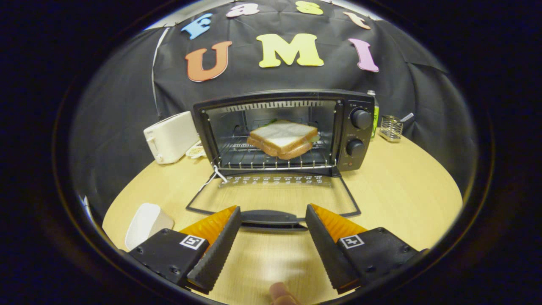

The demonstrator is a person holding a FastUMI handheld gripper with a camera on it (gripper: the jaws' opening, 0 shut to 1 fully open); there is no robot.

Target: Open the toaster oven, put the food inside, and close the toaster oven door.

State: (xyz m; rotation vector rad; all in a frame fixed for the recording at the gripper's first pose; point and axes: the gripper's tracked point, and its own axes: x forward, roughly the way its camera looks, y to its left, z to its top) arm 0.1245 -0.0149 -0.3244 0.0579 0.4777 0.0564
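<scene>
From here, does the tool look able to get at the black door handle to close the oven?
Probably yes. The open tool sits right at the black door handle of the lowered glass door, fingers either side, nothing between. The sandwich lies well inside on the rack.

Even, moderately bright light falls from above on the pale wooden counter [402, 186], with a soft glare patch between the fingers [222, 245] of the open gripper [273, 218]. The toaster oven [283, 131] interior is lit and sharp. Fisheye distortion bows the counter's rim; the outer parts darken and blur slightly. Shadows are faint.
</scene>
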